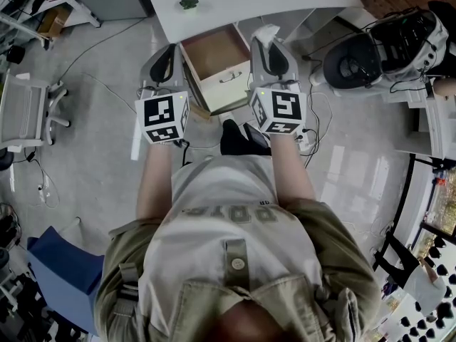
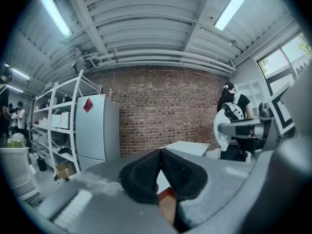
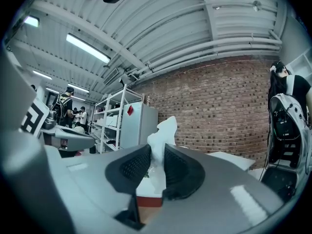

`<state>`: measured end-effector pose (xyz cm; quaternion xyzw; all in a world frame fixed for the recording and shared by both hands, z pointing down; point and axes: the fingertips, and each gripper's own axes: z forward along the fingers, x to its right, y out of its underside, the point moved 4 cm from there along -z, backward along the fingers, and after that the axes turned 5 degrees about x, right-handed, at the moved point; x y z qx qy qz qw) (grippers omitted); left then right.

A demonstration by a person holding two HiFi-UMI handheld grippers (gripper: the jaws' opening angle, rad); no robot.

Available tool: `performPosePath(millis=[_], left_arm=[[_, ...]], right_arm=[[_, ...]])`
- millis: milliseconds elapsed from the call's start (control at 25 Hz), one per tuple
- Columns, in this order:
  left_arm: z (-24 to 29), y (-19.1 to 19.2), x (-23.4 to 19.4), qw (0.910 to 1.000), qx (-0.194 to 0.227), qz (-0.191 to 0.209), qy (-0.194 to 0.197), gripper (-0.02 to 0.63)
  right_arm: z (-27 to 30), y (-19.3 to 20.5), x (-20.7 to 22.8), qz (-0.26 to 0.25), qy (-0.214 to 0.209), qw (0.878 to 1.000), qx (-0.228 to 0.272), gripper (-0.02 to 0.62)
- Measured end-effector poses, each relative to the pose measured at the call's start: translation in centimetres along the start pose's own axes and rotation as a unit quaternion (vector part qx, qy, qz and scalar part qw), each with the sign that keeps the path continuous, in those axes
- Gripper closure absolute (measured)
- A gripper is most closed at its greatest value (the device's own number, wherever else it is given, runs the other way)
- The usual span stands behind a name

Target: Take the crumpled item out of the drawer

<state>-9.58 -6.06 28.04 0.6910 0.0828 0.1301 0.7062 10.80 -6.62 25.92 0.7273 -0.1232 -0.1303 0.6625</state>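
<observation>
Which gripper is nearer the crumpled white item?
Right. The right gripper grips the crumpled white item between its jaws, by the drawer's right edge. The left gripper, shut and empty, is across the drawer at its left.

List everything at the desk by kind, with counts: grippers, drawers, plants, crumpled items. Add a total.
2 grippers: left gripper, right gripper
1 drawer, open
1 plant
1 crumpled white item, clamped in the right gripper
Total: 5
</observation>
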Motion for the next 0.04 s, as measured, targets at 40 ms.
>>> performPosePath(millis=[40], left_arm=[[0.04, 0.04, 0.04, 1.0, 0.0, 0.0, 0.001, 0.6]], right_arm=[[-0.04, 0.04, 0.04, 0.0, -0.001, 1.0, 0.0, 0.52]])
